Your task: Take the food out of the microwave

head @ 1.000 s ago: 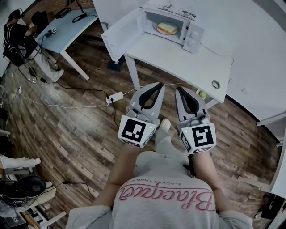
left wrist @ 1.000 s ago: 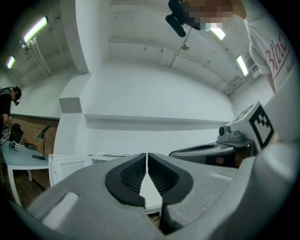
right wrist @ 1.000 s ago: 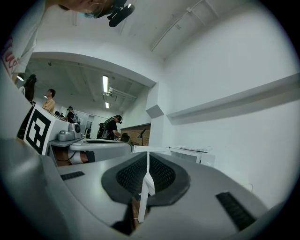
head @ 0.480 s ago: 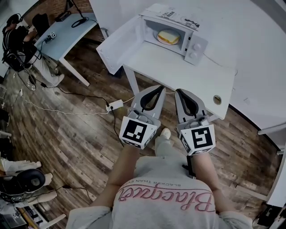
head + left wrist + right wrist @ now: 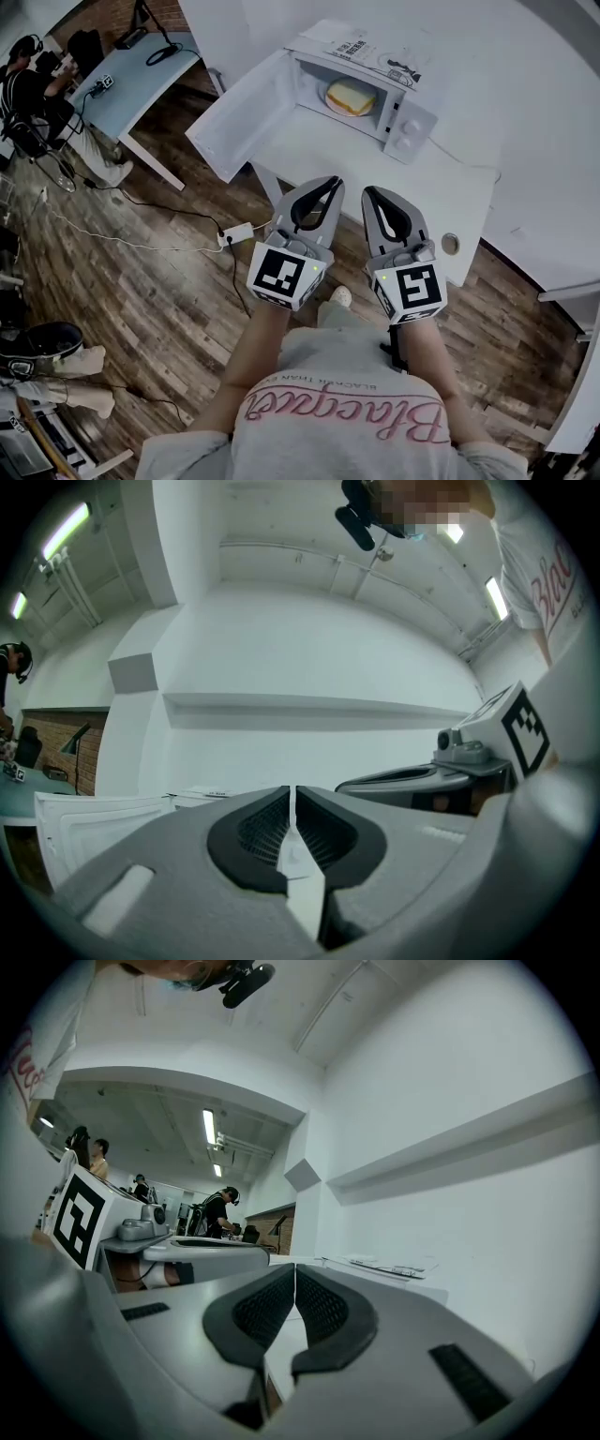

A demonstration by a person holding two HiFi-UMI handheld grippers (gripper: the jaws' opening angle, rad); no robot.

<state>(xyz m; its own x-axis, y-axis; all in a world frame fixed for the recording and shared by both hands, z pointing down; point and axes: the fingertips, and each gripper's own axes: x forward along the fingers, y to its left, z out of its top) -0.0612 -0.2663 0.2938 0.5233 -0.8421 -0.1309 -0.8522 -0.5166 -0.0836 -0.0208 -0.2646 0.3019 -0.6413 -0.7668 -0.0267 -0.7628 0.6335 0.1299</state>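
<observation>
White boxy microwave [image 5: 410, 120]: smooth plastic casing, slight gloss.
White rectangular tabletop [image 5: 375, 178]: smooth, matt.
Brown plank floor [image 5: 141, 272]: wood grain, faint sheen.
Grey left tongs [image 5: 292, 794], grey right tongs [image 5: 295, 1274]: matt moulded plastic (black ribbed pads [image 5: 261, 1312] inside).

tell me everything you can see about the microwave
The microwave is a white box standing on the far left part of a white table. Its door is swung wide open to the left. Inside, a plate carries bread-like food. The control panel on its right side has two round knobs. Printed papers lie on top.
</observation>
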